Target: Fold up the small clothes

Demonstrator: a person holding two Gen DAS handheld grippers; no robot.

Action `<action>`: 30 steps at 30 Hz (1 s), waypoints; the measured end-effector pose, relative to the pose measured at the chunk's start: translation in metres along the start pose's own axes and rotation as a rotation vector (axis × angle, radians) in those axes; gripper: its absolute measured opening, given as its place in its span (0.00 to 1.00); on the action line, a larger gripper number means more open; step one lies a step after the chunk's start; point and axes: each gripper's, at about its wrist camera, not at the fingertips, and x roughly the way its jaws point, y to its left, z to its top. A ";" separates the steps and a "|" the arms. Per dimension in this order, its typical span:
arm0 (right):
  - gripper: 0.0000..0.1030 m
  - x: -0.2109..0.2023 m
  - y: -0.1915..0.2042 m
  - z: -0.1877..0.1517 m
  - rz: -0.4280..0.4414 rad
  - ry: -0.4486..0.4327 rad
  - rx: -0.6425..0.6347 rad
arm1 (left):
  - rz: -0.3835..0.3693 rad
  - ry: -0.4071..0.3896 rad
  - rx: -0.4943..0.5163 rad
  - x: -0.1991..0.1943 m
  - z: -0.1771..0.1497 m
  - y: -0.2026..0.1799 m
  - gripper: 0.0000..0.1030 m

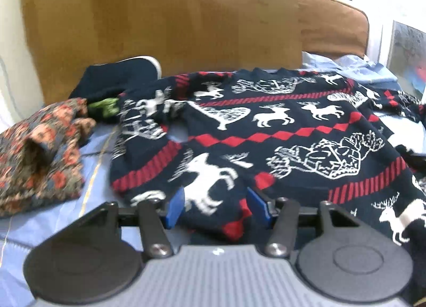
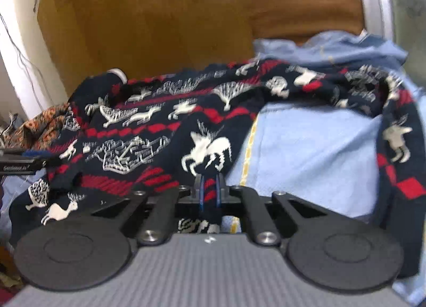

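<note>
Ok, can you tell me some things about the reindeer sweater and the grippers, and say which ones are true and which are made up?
1. The reindeer sweater is navy with red bands and white deer. True.
2. The right gripper is wide open with nothing in it. False: its jaws are pinched shut on the sweater's hem.
3. The left gripper has its blue pads apart, with sweater fabric between them. True.
4. The sweater lies on a bare wooden floor. False: it lies on a light blue sheet.
5. A flowery orange-and-blue cloth sits at the left of the sweater in the left wrist view. True.
6. The sweater is already folded into a neat square. False: it is spread out, one sleeve trailing sideways.
</note>
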 end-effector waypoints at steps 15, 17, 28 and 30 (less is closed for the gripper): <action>0.25 -0.034 0.020 0.026 -0.001 -0.098 -0.097 | -0.150 0.014 -0.274 -0.039 -0.037 0.075 0.55; 0.40 -0.009 0.048 0.037 0.140 -0.055 -0.127 | -0.201 0.007 -0.285 -0.044 -0.045 0.071 0.59; 0.65 0.171 0.208 0.060 0.375 0.284 -0.450 | -0.360 0.045 -0.309 -0.055 -0.086 0.043 0.64; 0.32 0.182 0.214 0.056 0.359 0.322 -0.459 | -0.366 0.043 -0.300 -0.056 -0.087 0.041 0.50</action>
